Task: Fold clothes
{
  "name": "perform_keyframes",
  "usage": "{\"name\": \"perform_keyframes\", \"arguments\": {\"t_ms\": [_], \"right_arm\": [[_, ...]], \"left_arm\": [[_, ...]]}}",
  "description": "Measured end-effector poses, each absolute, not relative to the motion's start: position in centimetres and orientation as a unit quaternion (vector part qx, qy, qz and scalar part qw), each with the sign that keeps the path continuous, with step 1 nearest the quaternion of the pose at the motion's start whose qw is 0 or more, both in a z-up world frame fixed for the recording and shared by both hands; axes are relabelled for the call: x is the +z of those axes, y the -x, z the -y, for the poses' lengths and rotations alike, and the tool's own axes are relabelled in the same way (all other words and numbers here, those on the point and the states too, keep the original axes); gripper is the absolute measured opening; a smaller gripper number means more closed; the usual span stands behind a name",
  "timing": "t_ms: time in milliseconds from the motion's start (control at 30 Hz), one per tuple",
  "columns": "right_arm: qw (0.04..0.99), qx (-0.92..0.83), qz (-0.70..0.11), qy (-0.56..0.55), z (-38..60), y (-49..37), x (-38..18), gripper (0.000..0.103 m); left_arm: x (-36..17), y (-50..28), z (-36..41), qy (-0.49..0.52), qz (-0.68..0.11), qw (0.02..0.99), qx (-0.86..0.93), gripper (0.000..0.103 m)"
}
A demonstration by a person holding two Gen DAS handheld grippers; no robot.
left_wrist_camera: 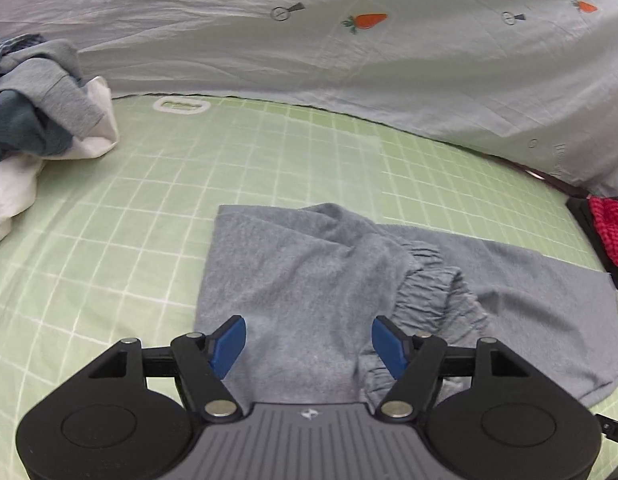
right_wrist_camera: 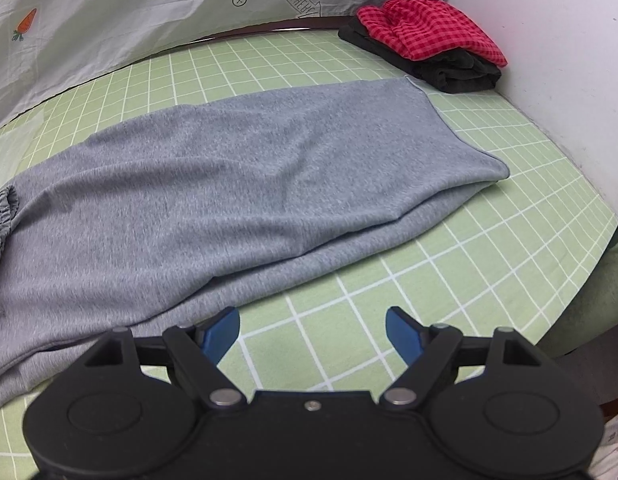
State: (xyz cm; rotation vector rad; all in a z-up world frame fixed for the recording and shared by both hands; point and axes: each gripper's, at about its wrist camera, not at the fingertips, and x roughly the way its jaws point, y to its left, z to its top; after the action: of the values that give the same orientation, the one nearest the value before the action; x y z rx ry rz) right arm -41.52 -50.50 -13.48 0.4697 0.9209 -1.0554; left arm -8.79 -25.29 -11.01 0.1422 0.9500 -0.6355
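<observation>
Grey trousers lying half-folded on the green checked worktop, both claws hovering spread and empty.

The grey trousers (right_wrist_camera: 237,184) are stretching lengthwise from the lower left of the right wrist view up toward the upper right, their hem end pointing at the folded red checked garment (right_wrist_camera: 425,30). The right claw (right_wrist_camera: 313,334) is hanging with its jaws wide apart over bare green worktop (right_wrist_camera: 489,240), just below the trousers' near edge, gripping nothing. In the left wrist view, the left claw (left_wrist_camera: 308,346) is sitting directly above the gathered waistband (left_wrist_camera: 425,292) end, jaws parted and not pressing the cloth. Judging by this, the left claw is nearer the waist and the right nearer the legs, so a fold along the long axis seems to be coming. A pile of unfolded clothes (left_wrist_camera: 37,100) is waiting at the upper left.
</observation>
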Motion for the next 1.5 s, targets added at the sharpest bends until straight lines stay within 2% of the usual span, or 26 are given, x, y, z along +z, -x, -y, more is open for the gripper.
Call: {"name": "perform_keyframes", "arguments": {"t_ms": [200,300,667,900,967,1267,1500], "right_arm": [[0.742,-0.476,-0.423,-0.210,50.9,41.8,-13.5,0.081],[0.742,-0.475,-0.424,-0.211,51.3,42.3,-13.4,0.081],[0.735,-0.486,-0.412,-0.232,55.9,46.3,-13.8,0.083],[0.731,-0.507,-0.387,-0.242,61.0,48.9,-13.8,0.085],[0.731,-0.511,-0.381,-0.246,62.2,49.5,-14.0,0.086],[0.729,-0.533,-0.337,-0.265,69.1,50.3,-14.4,0.088],[0.766,-0.488,-0.346,-0.236,74.0,47.8,-15.5,0.088]], "left_arm": [[-13.6,9.6,26.3,-0.125,-0.471,0.821,-0.297,0.071],[-13.8,11.6,28.0,-0.164,-0.452,0.817,-0.317,0.075],[-13.4,16.0,32.8,-0.318,-0.387,0.821,-0.275,0.080],[-11.0,16.1,33.4,-0.265,-0.384,0.851,-0.241,0.082],[-11.2,16.2,34.6,-0.265,-0.381,0.853,-0.241,0.085],[-15.5,16.5,38.7,-0.280,-0.415,0.827,-0.255,0.086],[-15.6,15.1,37.9,-0.206,-0.472,0.827,-0.225,0.089]]}}
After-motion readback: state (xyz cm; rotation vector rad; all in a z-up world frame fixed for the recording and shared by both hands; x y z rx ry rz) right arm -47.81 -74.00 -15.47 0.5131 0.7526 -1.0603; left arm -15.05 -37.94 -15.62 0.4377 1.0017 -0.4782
